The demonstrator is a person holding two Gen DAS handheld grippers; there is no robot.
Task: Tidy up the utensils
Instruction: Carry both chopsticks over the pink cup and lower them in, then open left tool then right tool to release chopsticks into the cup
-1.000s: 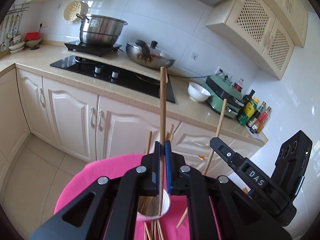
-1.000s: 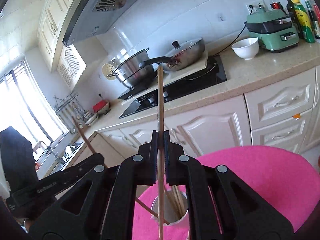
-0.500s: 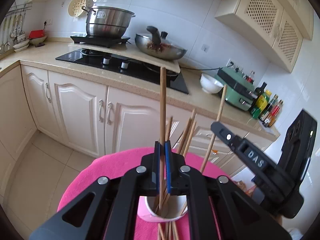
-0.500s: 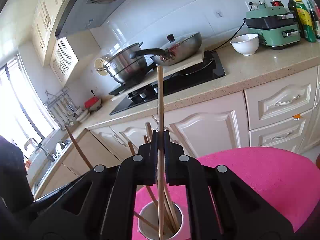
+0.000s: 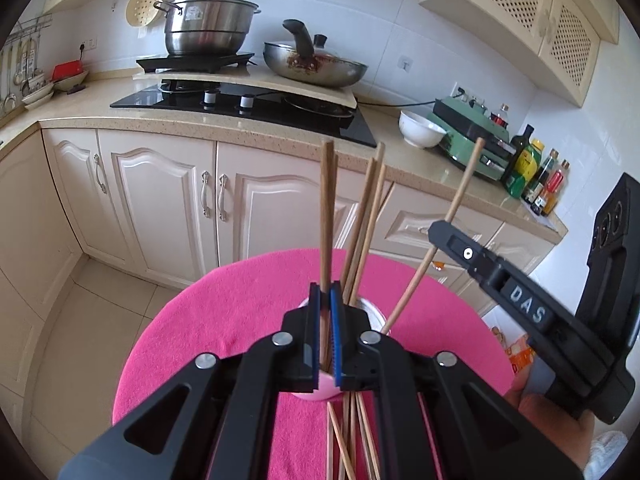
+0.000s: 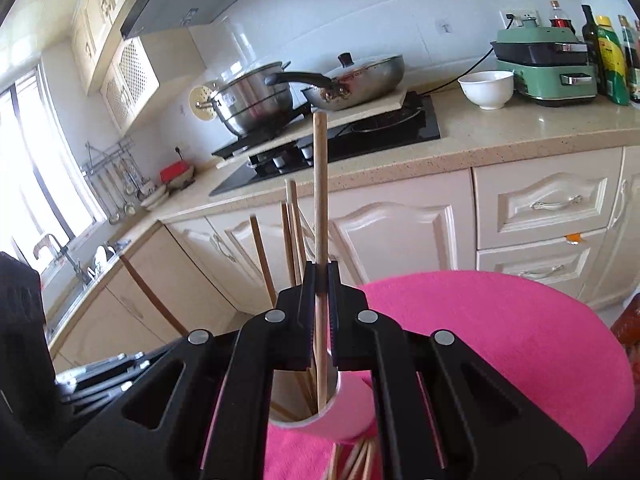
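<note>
Left wrist view: the left black plastic gripper [image 5: 325, 300] pinches a slim round wooden chopstick [image 5: 327, 216] between its blue-edged pads, upright over a pink cylindrical cup [image 5: 372, 316] on a fuzzy round pink tablecloth [image 5: 224, 312]. More wooden sticks lean inside the cup, and loose ones [image 5: 352, 436] lie flat on the cloth below it. The right black gripper [image 5: 440, 236] reaches in from the side, clamped on another thin stick [image 5: 460, 196].

Right wrist view: the right gripper [image 6: 321, 276], pressed together, grips its pale wooden chopstick [image 6: 320, 184], whose lower end dips into the cup's [image 6: 344, 412] open mouth.
</note>
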